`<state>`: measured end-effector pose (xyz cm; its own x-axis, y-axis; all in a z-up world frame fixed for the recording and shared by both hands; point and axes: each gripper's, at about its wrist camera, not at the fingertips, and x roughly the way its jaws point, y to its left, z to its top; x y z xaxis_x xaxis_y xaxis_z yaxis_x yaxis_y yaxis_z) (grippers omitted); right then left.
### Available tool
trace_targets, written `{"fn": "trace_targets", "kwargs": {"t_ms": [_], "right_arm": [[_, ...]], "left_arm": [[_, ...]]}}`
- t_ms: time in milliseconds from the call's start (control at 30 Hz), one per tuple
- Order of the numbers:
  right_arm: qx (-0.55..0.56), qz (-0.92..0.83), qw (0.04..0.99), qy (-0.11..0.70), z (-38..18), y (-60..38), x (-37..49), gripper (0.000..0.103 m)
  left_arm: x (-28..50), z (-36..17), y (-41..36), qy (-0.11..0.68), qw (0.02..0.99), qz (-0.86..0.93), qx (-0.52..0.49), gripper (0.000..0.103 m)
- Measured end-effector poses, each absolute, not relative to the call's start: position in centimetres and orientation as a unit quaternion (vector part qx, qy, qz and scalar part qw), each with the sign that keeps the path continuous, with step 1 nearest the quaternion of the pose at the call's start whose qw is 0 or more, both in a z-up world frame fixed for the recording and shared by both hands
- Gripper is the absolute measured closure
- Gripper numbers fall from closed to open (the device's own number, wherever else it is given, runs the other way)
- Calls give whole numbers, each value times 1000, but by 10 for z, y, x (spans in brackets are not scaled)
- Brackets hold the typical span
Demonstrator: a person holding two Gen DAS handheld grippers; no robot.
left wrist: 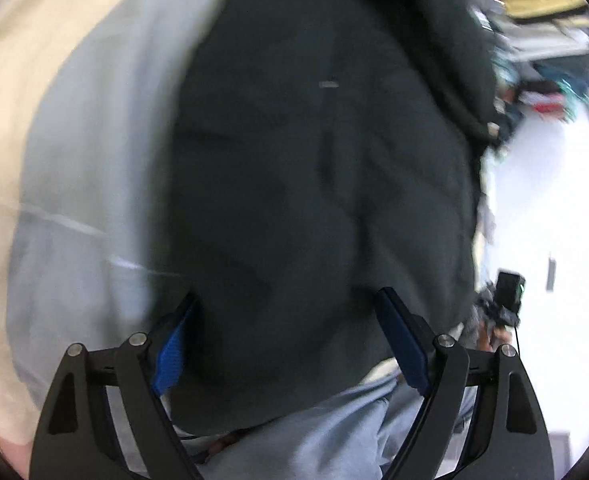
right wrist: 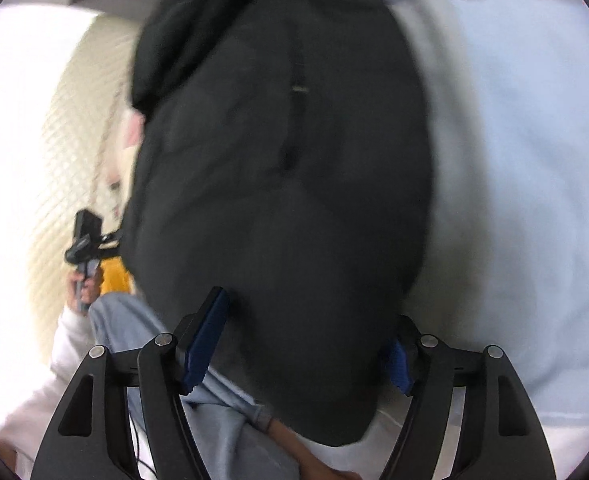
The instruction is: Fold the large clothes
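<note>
Right now the dark jacket (left wrist: pixel 318 168) lies on pale bedding (left wrist: pixel 82 160). Left gripper (left wrist: pixel 290 336) is spread over it, gripping nothing. Right gripper (right wrist: pixel 306 336) likewise spread.

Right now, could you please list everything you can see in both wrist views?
Garment: one, dark grey, spread on the bed, filling both views.
Bed sheet: one, pale blue-white, under the garment.
Quilted cover: one, cream, beside the garment.
Clutter: several blurred coloured items, far edge of the left view.
Trouser leg: one, light grey.
Left gripper: black, blue pads, open above the garment.
Right gripper: black, blue pads, open above the garment.
</note>
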<state>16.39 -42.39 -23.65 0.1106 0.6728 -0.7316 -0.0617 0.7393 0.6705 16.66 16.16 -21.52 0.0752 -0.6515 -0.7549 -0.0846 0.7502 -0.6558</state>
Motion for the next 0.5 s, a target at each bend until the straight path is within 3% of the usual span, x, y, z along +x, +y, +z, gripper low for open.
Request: {"fn": "trace_targets", "kwargs": {"t_ms": [133, 333, 467, 500], "right_arm": [[245, 309, 712, 580, -223, -418, 166, 33], [246, 288, 688, 619, -255, -414, 177, 33], [230, 297, 686, 624, -248, -408, 181, 34], [220, 308, 691, 616, -239, -402, 181, 38]], "left_arm": [[164, -204, 155, 622, 683, -253, -288, 18], [176, -235, 157, 671, 647, -211, -293, 19], [175, -225, 145, 666, 658, -220, -275, 30], [175, -223, 144, 663, 660, -223, -274, 32]]}}
